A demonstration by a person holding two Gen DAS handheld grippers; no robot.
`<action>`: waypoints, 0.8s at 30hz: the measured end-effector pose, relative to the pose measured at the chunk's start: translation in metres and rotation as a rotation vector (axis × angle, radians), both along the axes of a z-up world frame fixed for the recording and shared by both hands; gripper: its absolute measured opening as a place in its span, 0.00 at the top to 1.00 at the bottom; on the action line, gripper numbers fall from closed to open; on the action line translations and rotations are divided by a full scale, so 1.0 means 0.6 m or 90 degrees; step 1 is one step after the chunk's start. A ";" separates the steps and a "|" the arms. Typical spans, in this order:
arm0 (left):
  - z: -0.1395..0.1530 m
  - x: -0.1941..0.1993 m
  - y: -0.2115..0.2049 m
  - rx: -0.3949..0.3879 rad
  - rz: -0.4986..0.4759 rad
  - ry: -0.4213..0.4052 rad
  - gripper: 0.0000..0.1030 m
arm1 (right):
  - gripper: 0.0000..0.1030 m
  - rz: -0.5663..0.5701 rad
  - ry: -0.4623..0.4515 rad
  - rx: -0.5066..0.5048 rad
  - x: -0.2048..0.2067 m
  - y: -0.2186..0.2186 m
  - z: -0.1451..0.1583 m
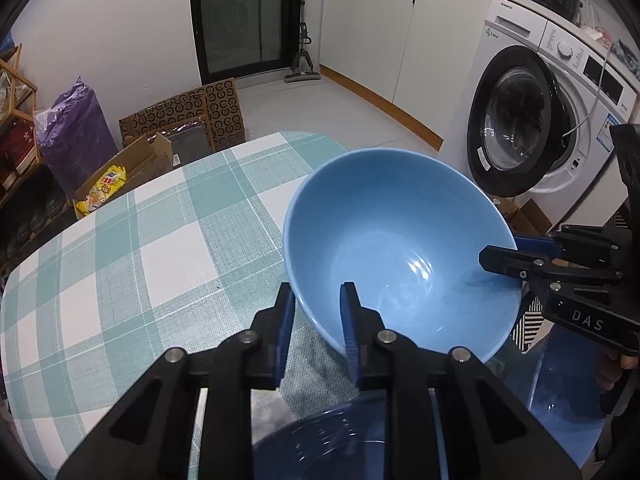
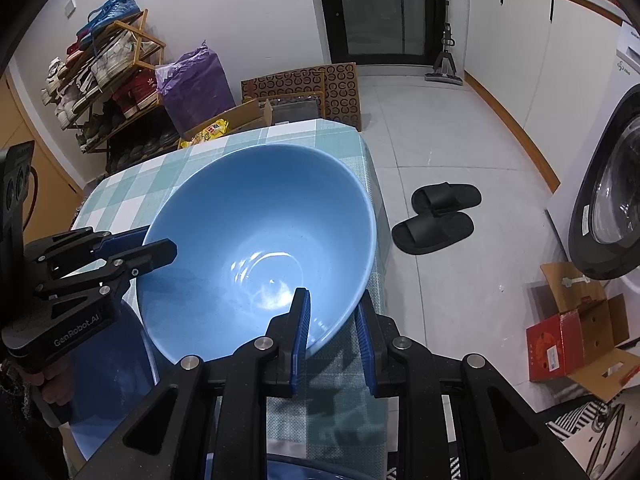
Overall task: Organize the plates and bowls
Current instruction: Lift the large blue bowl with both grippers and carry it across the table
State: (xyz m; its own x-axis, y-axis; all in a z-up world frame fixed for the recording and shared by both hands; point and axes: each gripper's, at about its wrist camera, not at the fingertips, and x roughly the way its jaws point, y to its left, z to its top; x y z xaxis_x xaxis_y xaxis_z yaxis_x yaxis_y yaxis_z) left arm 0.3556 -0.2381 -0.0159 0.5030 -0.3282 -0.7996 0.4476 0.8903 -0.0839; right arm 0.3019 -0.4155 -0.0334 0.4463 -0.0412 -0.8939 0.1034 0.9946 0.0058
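A large light blue bowl (image 1: 400, 248) is held tilted above the checked table (image 1: 140, 260). My left gripper (image 1: 318, 312) is shut on the bowl's near rim, one finger inside and one outside. My right gripper (image 2: 332, 320) is shut on the opposite rim of the same bowl (image 2: 260, 248). Each gripper shows in the other's view: the right one (image 1: 516, 254) at the right, the left one (image 2: 136, 246) at the left. A dark blue bowl (image 1: 320, 440) lies below, partly hidden by the fingers. A blue plate (image 2: 104, 360) lies under the left gripper.
The table's green and white cloth (image 2: 132, 184) ends at its right edge (image 2: 376, 216). Black slippers (image 2: 436, 216) lie on the floor. A washing machine (image 1: 532, 128) with an open door stands at the right. Cardboard boxes (image 1: 176, 128) and a shoe rack (image 2: 104, 76) stand behind the table.
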 end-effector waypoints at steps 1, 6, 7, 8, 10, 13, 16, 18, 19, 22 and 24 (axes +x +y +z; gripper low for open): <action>0.000 0.000 0.000 -0.001 0.000 0.000 0.82 | 0.78 -0.001 -0.001 0.000 0.000 0.000 0.000; 0.003 -0.003 -0.004 -0.001 -0.004 -0.003 0.83 | 0.78 -0.003 -0.001 -0.007 0.000 0.001 0.001; 0.005 -0.005 -0.005 -0.001 -0.004 -0.005 0.83 | 0.78 -0.004 -0.003 -0.009 0.000 0.000 0.003; 0.005 -0.005 -0.005 -0.001 -0.004 -0.006 0.83 | 0.78 -0.005 -0.004 -0.009 -0.001 0.000 0.003; 0.009 -0.006 -0.006 -0.005 -0.003 -0.007 0.83 | 0.78 -0.007 -0.008 -0.009 -0.003 0.000 0.007; 0.015 -0.008 -0.006 -0.006 -0.003 -0.013 0.83 | 0.78 -0.007 -0.014 -0.014 -0.007 0.001 0.012; 0.022 -0.013 -0.007 -0.008 -0.003 -0.018 0.83 | 0.78 -0.008 -0.021 -0.015 -0.010 0.001 0.022; 0.028 -0.016 -0.008 -0.009 -0.003 -0.023 0.83 | 0.78 -0.009 -0.028 -0.017 -0.016 0.003 0.030; 0.033 -0.019 -0.008 -0.009 -0.003 -0.027 0.83 | 0.78 -0.008 -0.031 -0.019 -0.020 0.004 0.035; 0.047 -0.027 -0.007 -0.014 -0.002 -0.036 0.83 | 0.78 -0.008 -0.041 -0.023 -0.030 0.007 0.050; 0.055 -0.032 -0.006 -0.015 -0.003 -0.043 0.83 | 0.78 -0.007 -0.049 -0.025 -0.036 0.008 0.061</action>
